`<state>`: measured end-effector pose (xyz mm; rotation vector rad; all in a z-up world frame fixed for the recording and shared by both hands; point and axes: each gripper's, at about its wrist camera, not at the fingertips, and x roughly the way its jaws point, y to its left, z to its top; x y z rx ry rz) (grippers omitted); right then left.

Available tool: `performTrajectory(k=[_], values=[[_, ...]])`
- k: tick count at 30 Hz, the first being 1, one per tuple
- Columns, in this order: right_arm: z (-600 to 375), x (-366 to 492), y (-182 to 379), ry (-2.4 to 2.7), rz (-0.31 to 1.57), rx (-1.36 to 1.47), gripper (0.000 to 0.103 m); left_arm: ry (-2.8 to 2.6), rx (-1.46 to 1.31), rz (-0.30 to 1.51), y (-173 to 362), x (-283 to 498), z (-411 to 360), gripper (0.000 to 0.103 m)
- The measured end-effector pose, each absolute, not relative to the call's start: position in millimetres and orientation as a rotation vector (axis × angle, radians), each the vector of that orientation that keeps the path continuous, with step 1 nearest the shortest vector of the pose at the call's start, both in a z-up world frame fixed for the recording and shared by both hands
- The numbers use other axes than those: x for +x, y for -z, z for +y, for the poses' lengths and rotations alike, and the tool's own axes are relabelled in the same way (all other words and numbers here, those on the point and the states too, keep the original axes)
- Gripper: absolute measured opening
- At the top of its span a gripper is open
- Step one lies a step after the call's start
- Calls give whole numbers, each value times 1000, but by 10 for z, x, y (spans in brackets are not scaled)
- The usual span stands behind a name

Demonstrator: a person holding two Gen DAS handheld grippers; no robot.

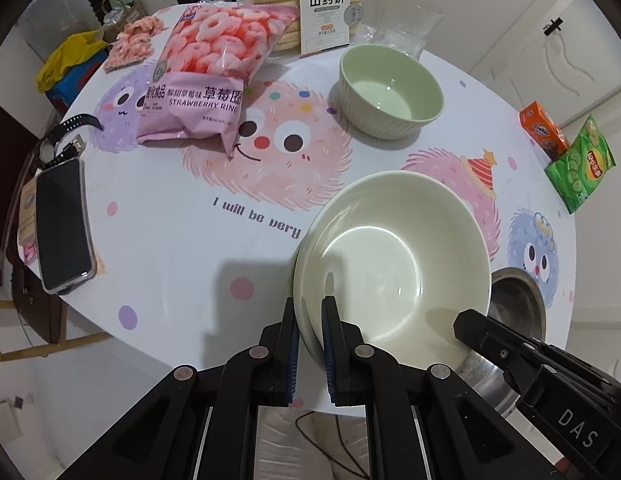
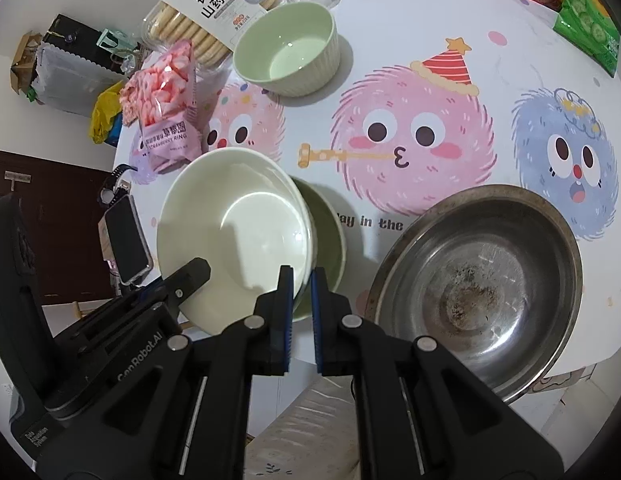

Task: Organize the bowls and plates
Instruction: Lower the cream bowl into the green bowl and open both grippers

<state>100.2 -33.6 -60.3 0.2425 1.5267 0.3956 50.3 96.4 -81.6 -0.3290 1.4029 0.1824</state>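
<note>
A large cream bowl (image 1: 394, 264) is held tilted above the table by both grippers. My left gripper (image 1: 309, 308) is shut on its near left rim. My right gripper (image 2: 301, 280) is shut on its right rim; the bowl also shows in the right wrist view (image 2: 230, 224). Under it there lies a green plate or shallow bowl (image 2: 330, 236), partly hidden. A small ribbed green bowl (image 1: 390, 90) stands farther back, also in the right wrist view (image 2: 286, 48). A worn steel bowl (image 2: 478, 284) stands at the table's near right; its edge shows in the left wrist view (image 1: 518, 300).
Round cartoon-print table (image 1: 182, 240). Pink strawberry-ring snack bag (image 1: 214, 68), biscuit pack (image 1: 310, 4) and clear glass (image 1: 406, 28) at the back. Phone (image 1: 64, 224) and watch (image 1: 66, 136) at the left edge. Ovaltine box (image 1: 544, 128) and green chip bag (image 1: 580, 164) at right.
</note>
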Motion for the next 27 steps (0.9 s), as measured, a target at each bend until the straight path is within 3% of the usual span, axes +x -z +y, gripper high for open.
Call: performTrajectory(k=[27], values=[[-337, 915, 910, -343, 1574, 227, 11, -199, -241, 1377, 1014, 459, 845, 11]])
